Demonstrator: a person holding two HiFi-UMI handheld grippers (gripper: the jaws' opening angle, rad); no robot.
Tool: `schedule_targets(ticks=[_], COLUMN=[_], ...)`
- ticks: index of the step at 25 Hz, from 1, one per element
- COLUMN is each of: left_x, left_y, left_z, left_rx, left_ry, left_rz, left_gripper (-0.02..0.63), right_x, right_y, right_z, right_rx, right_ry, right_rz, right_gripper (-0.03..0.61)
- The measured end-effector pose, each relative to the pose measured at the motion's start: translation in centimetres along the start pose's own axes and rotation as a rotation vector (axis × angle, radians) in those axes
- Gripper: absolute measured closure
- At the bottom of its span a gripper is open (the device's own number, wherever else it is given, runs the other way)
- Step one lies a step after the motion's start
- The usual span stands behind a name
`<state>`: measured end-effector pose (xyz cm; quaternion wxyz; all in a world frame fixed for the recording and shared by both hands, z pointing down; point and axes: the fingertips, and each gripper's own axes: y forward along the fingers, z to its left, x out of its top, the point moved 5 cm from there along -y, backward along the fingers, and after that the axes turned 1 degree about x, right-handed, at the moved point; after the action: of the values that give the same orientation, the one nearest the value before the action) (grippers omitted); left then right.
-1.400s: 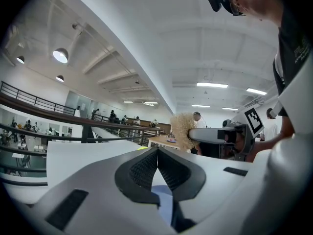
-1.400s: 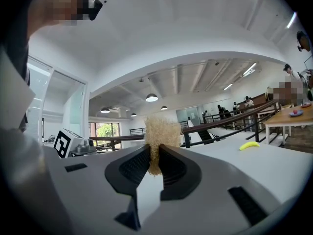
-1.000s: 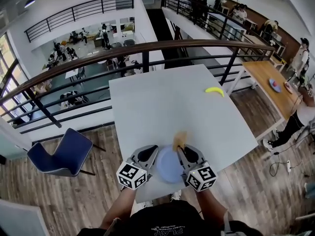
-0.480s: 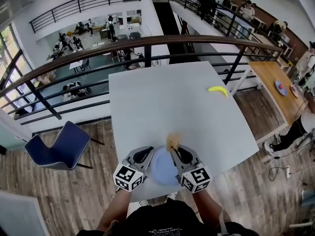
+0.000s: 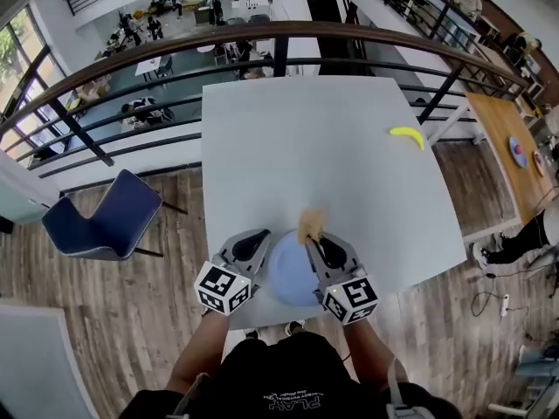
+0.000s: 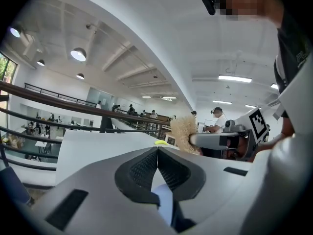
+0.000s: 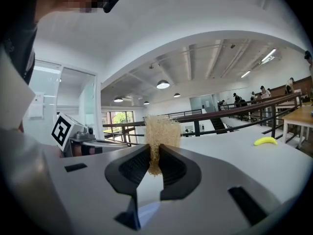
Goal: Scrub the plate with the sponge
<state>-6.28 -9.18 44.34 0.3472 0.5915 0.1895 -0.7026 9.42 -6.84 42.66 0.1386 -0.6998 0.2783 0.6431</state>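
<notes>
A pale blue plate [image 5: 291, 276] is at the white table's near edge. My left gripper [image 5: 260, 239] is shut on the plate's left rim; a strip of the blue plate [image 6: 164, 199] shows between its jaws. My right gripper [image 5: 315, 239] is shut on a tan fibrous sponge [image 5: 310, 224], held over the plate's far right rim. In the right gripper view the sponge [image 7: 161, 132] sticks up out of the closed jaws of that gripper [image 7: 154, 154]. In the left gripper view my left gripper [image 6: 157, 151] fills the foreground, with the sponge [image 6: 185, 133] just to the right of it.
A yellow banana [image 5: 407, 135] lies at the far right of the white table [image 5: 306, 138]. A dark railing [image 5: 262, 37] runs behind the table over an open lower floor. A blue chair [image 5: 96, 221] stands on the wood floor to the left.
The head view has tilted, so the table sits higher and closer. Both grippers, the plate and the sponge keep the same places relative to one another.
</notes>
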Motion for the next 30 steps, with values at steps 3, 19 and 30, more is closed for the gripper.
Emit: schedule_targets(ticks=[3,19,30], left_x=[-0.8,-5.3,-7.4], left_y=[0.1,-0.7,-1.9], left_z=[0.9,4.5,5.0], left_rx=[0.027,0.175,0.229], left_ry=[-0.006,-0.044,-0.056], left_rz=[0.012,0.061,0.095], left_gripper=[0.6,0.6,0.6], right_x=[-1.3,-11.7,-17.7], right_y=[0.5,3.1,3.8], right_z=[0.0,-1.2,0.3], right_rx=[0.01,0.007,0.078], right_ry=[-0.041,-0.059,-0.041], right_rz=[0.058,0.466,0.61], right_gripper=[0.518,0.518,0.518])
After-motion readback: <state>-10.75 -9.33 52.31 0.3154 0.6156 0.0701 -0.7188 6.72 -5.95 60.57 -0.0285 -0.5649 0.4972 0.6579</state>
